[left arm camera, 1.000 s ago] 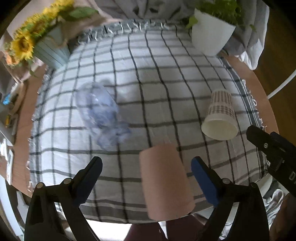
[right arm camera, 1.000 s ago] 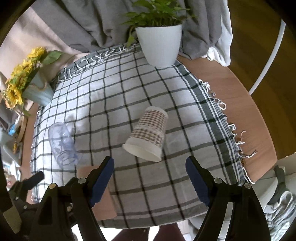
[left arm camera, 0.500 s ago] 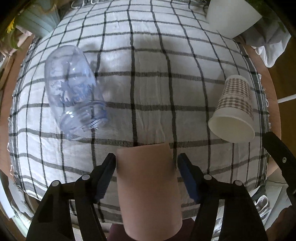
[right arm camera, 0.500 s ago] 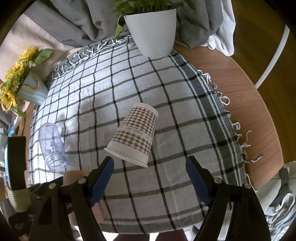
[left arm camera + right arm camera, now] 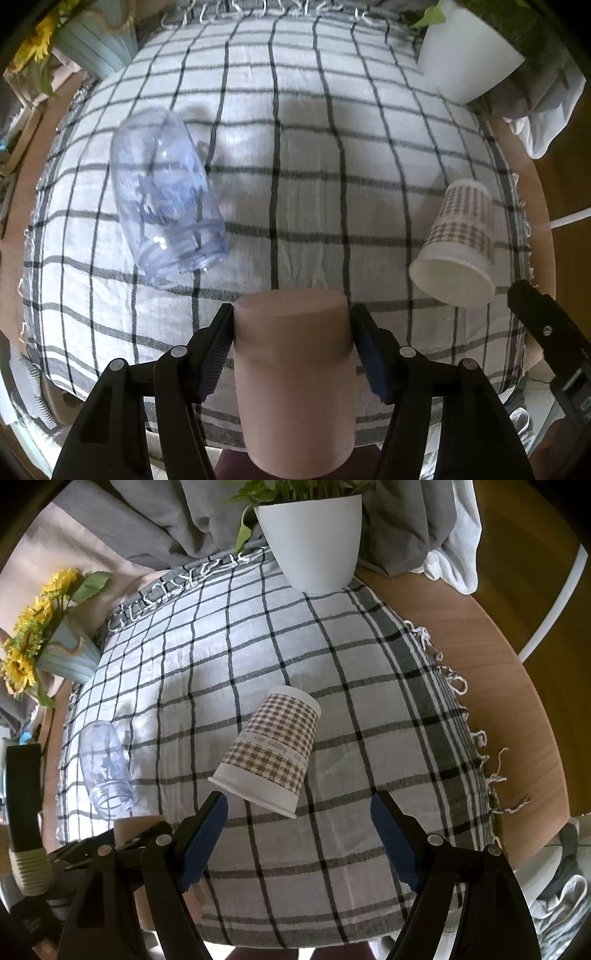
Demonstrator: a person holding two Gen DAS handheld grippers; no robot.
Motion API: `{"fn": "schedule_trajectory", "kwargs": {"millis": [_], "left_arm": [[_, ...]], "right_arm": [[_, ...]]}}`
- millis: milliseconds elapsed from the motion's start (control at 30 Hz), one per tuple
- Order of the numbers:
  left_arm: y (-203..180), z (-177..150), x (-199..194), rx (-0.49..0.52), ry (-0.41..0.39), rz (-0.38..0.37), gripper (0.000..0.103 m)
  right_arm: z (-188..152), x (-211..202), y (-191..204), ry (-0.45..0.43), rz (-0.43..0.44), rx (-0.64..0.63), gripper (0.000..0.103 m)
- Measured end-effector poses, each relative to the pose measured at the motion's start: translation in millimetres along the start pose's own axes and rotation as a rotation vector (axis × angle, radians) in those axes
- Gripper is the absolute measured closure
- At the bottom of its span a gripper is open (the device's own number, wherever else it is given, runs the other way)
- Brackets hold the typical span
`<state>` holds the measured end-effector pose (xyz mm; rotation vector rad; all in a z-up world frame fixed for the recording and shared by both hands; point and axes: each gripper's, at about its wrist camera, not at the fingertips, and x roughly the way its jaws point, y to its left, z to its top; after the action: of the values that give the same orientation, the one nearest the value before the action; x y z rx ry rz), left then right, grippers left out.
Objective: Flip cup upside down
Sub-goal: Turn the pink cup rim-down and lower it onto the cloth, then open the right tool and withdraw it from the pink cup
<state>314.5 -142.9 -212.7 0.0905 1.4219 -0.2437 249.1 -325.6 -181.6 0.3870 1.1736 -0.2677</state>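
A plain pink cup lies on its side at the near edge of the checked cloth, closed base pointing away. My left gripper is shut on the pink cup, one blue pad on each side. A checked paper cup lies on its side mid-cloth, rim toward me; it also shows in the left wrist view. My right gripper is open and empty just short of its rim. A clear plastic cup lies on its side at the left.
A white plant pot stands at the back of the cloth, a blue pot of sunflowers at the back left. Bare wooden table shows to the right of the cloth. Grey fabric hangs behind.
My left gripper moved forward around the pink cup and closed on it. My right gripper came nearer to the checked paper cup and stays open.
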Motion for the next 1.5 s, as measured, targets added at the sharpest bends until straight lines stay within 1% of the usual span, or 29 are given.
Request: {"fn": "schedule_trajectory", "kwargs": {"millis": [167,333,567,833,1100,1133,1233,1300,1333,1367,1433,1467,1500], "left_arm": [[-1,1,-21,0.016,-0.069,0.013,0.041],[-8,-1,-29,0.031,-0.116,0.010,0.041],[-17,-32,-43,0.077,-0.193,0.023,0.041],[-16,-62,-50,0.076,-0.224,0.027,0.041],[-15,-73,-53,0.058,-0.252,0.026,0.042],[-15,-73,-54,0.055,-0.261,0.029,0.040],[-15,-76,-59,0.051,-0.312,0.039,0.028],[-13,-79,-67,0.043,-0.354,0.036,0.025],[-13,-81,-72,0.042,-0.377,0.035,0.018],[-12,-83,-80,0.041,-0.413,0.042,0.013],[-10,-89,-94,0.043,-0.468,0.055,0.009],[-9,-94,-104,0.047,-0.511,0.068,0.005],[-7,-96,-110,0.047,-0.538,0.078,0.002]], "right_arm": [[2,-7,0,-0.014,0.017,0.006,0.023],[3,-13,1,-0.029,0.023,-0.001,0.023],[-2,-22,2,-0.063,-0.007,-0.043,0.023],[-15,-24,5,-0.052,-0.020,-0.084,0.023],[-25,-25,8,-0.048,-0.016,-0.111,0.023],[-25,-26,8,-0.050,-0.014,-0.112,0.023],[-26,-31,9,-0.072,-0.016,-0.127,0.023],[-27,-35,10,-0.090,-0.022,-0.131,0.020],[-28,-39,10,-0.101,-0.024,-0.132,0.019],[-28,-43,10,-0.114,-0.026,-0.131,0.019],[-30,-52,9,-0.141,-0.031,-0.121,0.018],[-32,-58,8,-0.158,-0.036,-0.110,0.018],[-33,-63,7,-0.174,-0.039,-0.098,0.015]]}}
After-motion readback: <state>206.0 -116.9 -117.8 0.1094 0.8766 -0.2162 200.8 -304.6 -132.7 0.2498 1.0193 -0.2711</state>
